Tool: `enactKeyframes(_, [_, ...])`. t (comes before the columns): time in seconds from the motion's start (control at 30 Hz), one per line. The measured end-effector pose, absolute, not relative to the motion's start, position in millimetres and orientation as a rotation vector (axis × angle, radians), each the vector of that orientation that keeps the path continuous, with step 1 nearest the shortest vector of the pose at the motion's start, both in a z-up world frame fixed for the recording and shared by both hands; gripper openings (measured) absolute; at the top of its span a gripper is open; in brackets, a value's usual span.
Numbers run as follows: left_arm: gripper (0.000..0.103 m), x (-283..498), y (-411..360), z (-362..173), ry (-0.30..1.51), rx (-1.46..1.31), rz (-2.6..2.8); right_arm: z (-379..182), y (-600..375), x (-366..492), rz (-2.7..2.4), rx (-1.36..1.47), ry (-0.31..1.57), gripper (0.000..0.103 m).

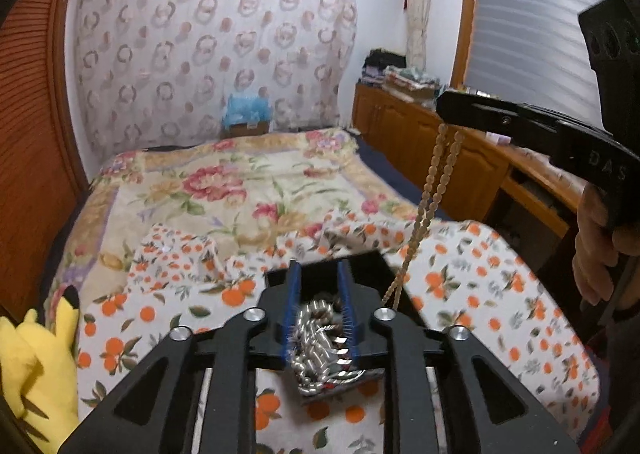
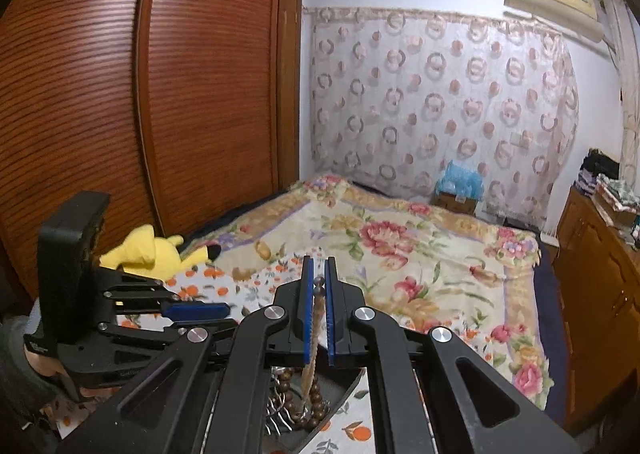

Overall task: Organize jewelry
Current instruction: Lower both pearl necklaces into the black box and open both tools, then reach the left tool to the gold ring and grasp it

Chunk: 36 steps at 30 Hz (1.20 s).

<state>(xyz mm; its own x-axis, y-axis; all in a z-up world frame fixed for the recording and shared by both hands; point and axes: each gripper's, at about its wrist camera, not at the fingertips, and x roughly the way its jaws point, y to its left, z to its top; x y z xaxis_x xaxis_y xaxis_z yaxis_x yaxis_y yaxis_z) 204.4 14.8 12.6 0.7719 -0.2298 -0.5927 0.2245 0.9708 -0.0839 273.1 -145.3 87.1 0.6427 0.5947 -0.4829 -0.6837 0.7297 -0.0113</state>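
Both grippers looked alike: black linkage arms w/ silver round screw heads, blue ribbed pads [image 1: 345, 296]. Right gripper [image 1: 444, 108] had pale "DAS" lettering. Left wrist wore a dark sleeve [image 2: 16, 346].

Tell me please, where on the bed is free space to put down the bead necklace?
Free: the orange-print cloth right of the black tray, and the floral blanket beyond it. Crowded: the tray itself, with the silver chain between the left tool's fingers, and the corner by the yellow plush.
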Motion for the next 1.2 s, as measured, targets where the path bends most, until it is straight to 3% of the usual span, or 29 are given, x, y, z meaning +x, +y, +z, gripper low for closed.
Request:
enactKeyframes(0.37, [0.041,181,29,-18,0.688,-0.018,-0.211,10,-127,280,0.707,-0.237,0.632,0.008])
enactKeyframes(0.43, [0.042,176,30,-21,0.692,-0.015,-0.205,7,-130,281,0.689,-0.235,0.633,0.019])
enactKeyframes(0.47, [0.043,174,31,-22,0.694,-0.015,-0.206,6,-133,282,0.675,-0.231,0.629,0.031])
enactKeyframes(0.5, [0.043,171,31,-23,0.697,-0.015,-0.207,6,-134,282,0.669,-0.226,0.626,0.033])
enactKeyframes(1.2, [0.045,109,10,-50,0.744,-0.001,-0.252,11,-172,193,0.663,-0.253,0.605,0.033])
